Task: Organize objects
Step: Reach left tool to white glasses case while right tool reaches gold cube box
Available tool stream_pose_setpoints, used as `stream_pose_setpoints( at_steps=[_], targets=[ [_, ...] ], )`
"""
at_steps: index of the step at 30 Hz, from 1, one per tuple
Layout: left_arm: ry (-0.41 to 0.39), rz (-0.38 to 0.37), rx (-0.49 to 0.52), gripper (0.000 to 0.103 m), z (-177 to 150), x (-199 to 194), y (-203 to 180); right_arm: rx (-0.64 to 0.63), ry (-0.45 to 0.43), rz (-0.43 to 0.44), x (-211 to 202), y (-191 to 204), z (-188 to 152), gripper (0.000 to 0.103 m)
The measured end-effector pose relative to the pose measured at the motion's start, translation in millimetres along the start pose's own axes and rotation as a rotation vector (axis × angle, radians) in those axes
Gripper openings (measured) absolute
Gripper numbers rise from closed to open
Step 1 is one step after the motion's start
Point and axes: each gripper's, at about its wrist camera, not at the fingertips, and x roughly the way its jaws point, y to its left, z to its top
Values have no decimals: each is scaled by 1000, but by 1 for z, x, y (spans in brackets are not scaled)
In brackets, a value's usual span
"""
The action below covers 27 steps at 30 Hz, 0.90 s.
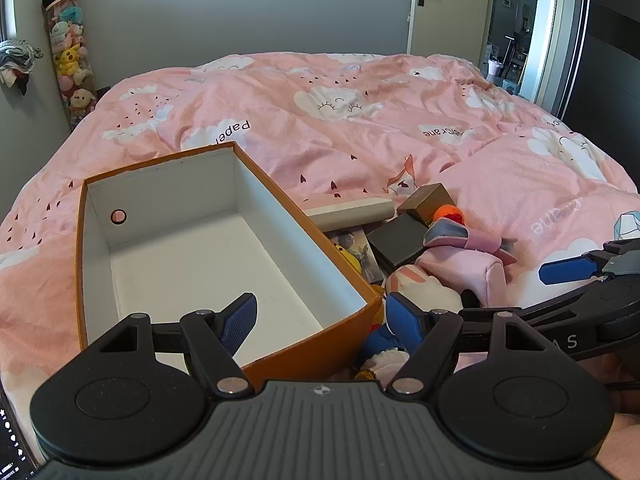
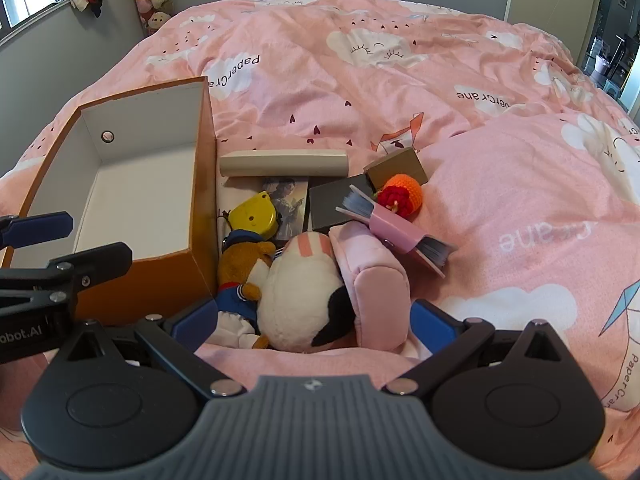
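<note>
An orange box [image 1: 352, 326] with a white, empty inside lies on the bed at the left. My left gripper [image 1: 322, 322] is open over the box's near right corner. Right of the box lies a pile: a cream tube [image 2: 284, 162], a photo card [image 2: 288, 204], a yellow tape measure [image 2: 254, 214], a brown sailor bear [image 2: 244, 264], a white plush [image 2: 300, 300], a pink pouch [image 2: 376, 276], a pink notebook [image 2: 396, 232], an orange crochet piece [image 2: 404, 196], a dark grey box [image 2: 332, 204] and a brown box [image 2: 396, 168]. My right gripper [image 2: 316, 322] is open, its fingers either side of the white plush and pouch.
A pink cloud-print duvet [image 2: 360, 80] covers the whole bed, with a raised pillow hump [image 2: 540, 200] at the right. A column of plush toys [image 1: 70, 60] stands in the back left corner. A door [image 1: 448, 4] is at the back right.
</note>
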Motion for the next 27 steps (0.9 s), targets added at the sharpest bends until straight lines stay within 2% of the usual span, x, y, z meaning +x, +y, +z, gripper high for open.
stream_pose_setpoints(
  at_steps=[10,14,18,20,22,27],
  targets=[
    [9,-16,15,86,2,4,-2,0,9,2,3,-2,-1,102],
    [13,-56,79,85,8,9,-7,9,25,15,8,-7,3,102],
    [18,-109,154,78,17,17,-12,7,16,19,10,-14,11,101],
    [22,-137,196,73,25,22,-15,-4,17,33,12,-17,19,96],
    [33,-167,235,66,36,29,-16,-14,32,57,15,-22,30,85],
    [71,-230,364,54,71,59,-22,-42,56,77,31,-37,67,74]
  ],
)
